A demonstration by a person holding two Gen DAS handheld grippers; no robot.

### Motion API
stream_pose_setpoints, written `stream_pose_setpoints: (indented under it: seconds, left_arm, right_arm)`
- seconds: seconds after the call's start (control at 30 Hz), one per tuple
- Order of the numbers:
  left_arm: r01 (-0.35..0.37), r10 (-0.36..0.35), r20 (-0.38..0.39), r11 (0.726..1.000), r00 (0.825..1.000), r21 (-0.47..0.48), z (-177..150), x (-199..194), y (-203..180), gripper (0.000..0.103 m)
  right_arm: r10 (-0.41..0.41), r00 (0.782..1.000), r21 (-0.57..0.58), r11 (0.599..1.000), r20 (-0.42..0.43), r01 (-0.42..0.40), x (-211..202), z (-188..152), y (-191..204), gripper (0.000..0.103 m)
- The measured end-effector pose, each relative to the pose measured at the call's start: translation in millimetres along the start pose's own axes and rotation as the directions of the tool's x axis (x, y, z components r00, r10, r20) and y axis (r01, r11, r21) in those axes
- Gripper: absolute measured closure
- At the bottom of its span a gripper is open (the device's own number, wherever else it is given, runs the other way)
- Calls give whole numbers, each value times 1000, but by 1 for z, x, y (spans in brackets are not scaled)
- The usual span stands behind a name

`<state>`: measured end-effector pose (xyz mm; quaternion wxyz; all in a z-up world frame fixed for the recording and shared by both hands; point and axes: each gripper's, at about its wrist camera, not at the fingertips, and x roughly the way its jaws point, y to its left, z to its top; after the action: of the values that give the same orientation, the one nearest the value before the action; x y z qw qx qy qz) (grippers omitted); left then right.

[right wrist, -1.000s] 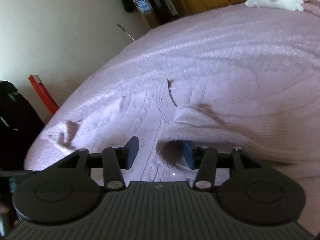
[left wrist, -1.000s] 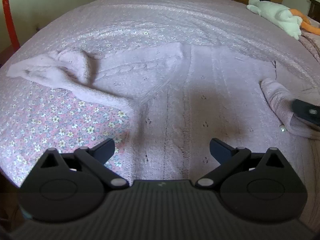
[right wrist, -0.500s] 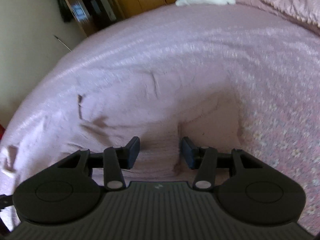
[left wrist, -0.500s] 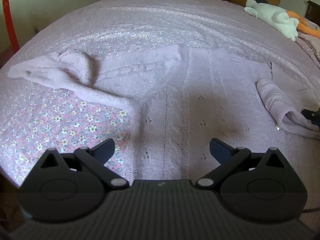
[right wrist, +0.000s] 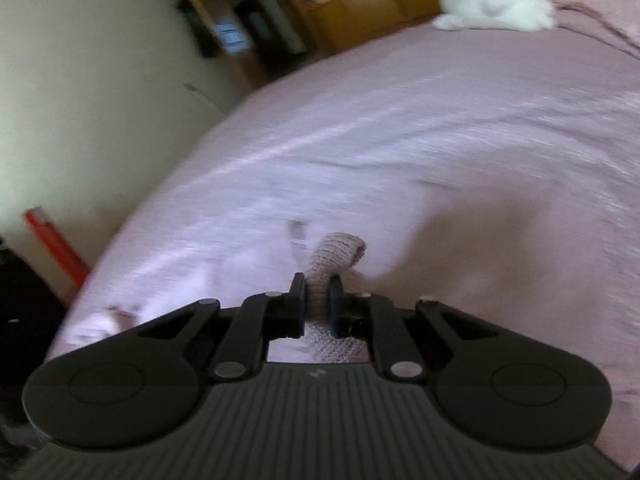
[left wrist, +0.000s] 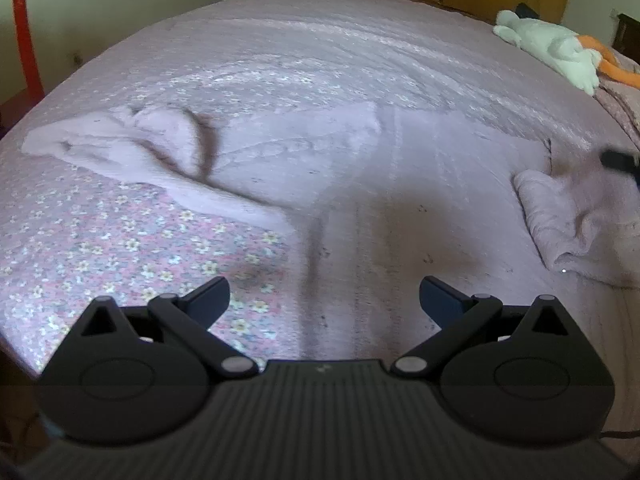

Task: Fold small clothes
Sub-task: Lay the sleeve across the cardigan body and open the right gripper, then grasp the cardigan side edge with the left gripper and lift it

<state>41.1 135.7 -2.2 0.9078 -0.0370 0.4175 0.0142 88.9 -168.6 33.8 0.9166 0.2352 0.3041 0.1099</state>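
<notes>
Left wrist view shows the pink knitted sweater spread nearly unfolded on the floral bedspread, left gripper wide and empty, while the right gripper pinches its cuff, so folding has barely begun.

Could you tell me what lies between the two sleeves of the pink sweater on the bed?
In the left wrist view, only the sweater's flat knitted body lies between its left sleeve and right sleeve.

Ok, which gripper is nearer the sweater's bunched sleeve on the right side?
Right. The right gripper has its fingers shut on the bunched sleeve. The left gripper is open, hovering over the sweater body, apart from that sleeve.
</notes>
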Motion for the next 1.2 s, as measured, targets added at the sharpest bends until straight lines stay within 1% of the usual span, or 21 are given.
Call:
stream_pose_setpoints:
  seconds: [0.1,0.17,0.27,0.33,0.37,0.4,0.43,0.47,0.5,0.53,0.63,0.7,0.8,0.87,0.93,1.03,1.1,1.2]
  left_arm:
    - [-9,9,6,1000,1000,-17,0,-3,9,0]
    - [-14,14,8,1000,1000,-27,-1,-4,16,0]
    - [-28,28,6,999,1000,-43,-1,-5,26,0]
    - [-36,36,6,998,999,-53,-1,-6,31,0]
    - [-39,39,6,998,999,-57,0,-6,33,0]
    - [-41,42,7,997,999,-59,0,-7,35,0]
    - [-43,43,10,997,999,-62,0,-8,37,0]
    - [-41,42,15,997,999,-63,1,-9,38,0]
    - [-37,39,20,997,999,-62,3,-9,39,0]
    - [-31,33,24,998,999,-59,4,-9,38,0]
    - [-14,15,32,998,999,-56,10,-5,34,0]
    - [-2,4,35,998,999,-59,15,-1,30,0]
    - [22,-20,39,999,999,-44,24,9,19,0]
    - [29,-28,33,999,999,-26,30,18,10,0]
    - [43,-43,27,999,999,-2,35,28,-1,1]
    - [55,-56,23,998,998,28,40,43,-15,2]
    - [52,-53,15,998,998,41,43,53,-22,10]
    - [43,-43,-3,998,999,51,44,65,-30,18]
  right_arm:
    - [81,996,-32,996,-24,-82,16,5,36,91]
    - [114,993,-68,991,-44,-117,29,5,61,91]
    - [164,980,-124,976,-111,-178,53,-4,91,91]
    - [182,971,-140,969,-153,-204,68,-13,105,89]
    - [183,970,-145,968,-161,-207,71,-17,108,85]
    - [189,969,-142,967,-159,-212,72,-21,109,77]
    - [194,969,-131,968,-150,-214,72,-23,105,67]
    - [201,970,-116,969,-138,-218,68,-24,101,60]
    - [204,970,-106,970,-131,-218,63,-24,95,50]
    - [198,973,-99,973,-120,-210,58,-24,87,48]
    - [163,983,-103,980,-90,-172,40,-20,57,48]
    - [114,991,-104,987,-74,-122,27,-17,33,47]
    - [18,999,-93,995,-45,-23,2,-12,-10,47]
    - [-52,998,-77,996,-23,50,-13,-8,-39,47]
    - [-122,993,-58,991,1,121,-27,-4,-68,47]
    - [-228,972,-38,972,51,230,-43,4,-112,47]
    - [-286,956,-24,957,67,288,-47,12,-139,47]
    - [-328,943,4,945,60,328,-41,21,-174,47]
